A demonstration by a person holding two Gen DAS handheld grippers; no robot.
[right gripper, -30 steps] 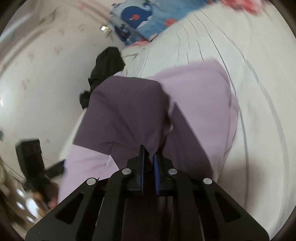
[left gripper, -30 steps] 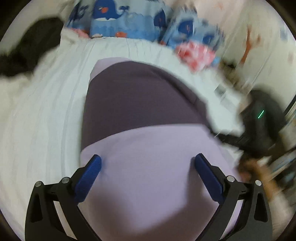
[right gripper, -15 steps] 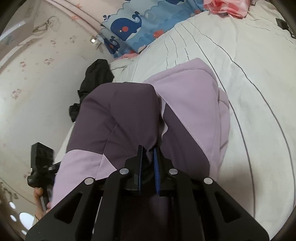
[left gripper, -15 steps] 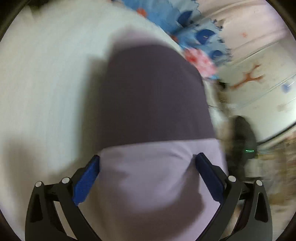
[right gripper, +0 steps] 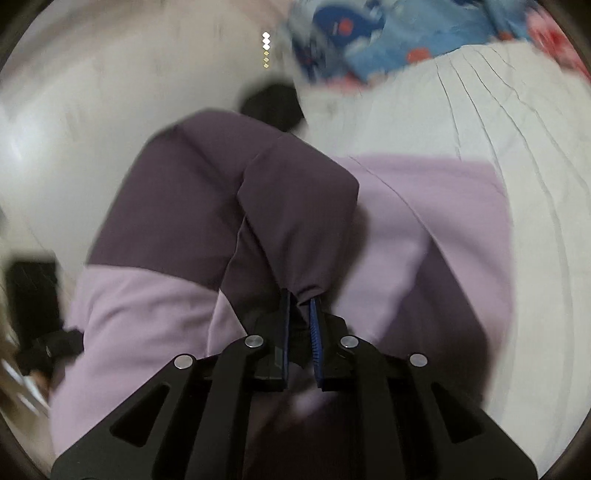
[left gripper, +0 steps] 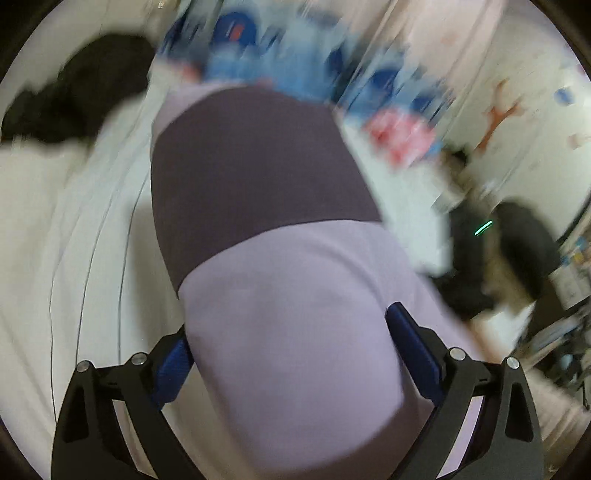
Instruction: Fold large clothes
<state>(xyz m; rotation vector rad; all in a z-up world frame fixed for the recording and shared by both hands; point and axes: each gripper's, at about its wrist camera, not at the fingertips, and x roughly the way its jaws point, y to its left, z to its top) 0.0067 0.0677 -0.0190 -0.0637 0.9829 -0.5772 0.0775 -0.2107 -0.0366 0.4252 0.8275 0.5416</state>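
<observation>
A large two-tone garment (left gripper: 280, 295), light lilac with a dark purple band, lies on a white bed sheet (left gripper: 66, 258). My left gripper (left gripper: 291, 350) is open, its blue pads wide apart on either side of the lilac cloth, which bulges up between them. My right gripper (right gripper: 300, 317) is shut on a dark purple fold of the same garment (right gripper: 295, 206) and holds it lifted above the lilac part. The left wrist view is blurred.
Blue whale-print bedding (right gripper: 388, 33) and a pink-red cloth (left gripper: 402, 136) lie at the head of the bed. A black garment (left gripper: 77, 96) lies at the far left. The bed's right edge drops to dark objects (left gripper: 509, 240) on the floor.
My left gripper swung, so the black garment is back in view, and it stays open over the lilac cloth. My right gripper keeps its pinch and has raised the purple fold.
</observation>
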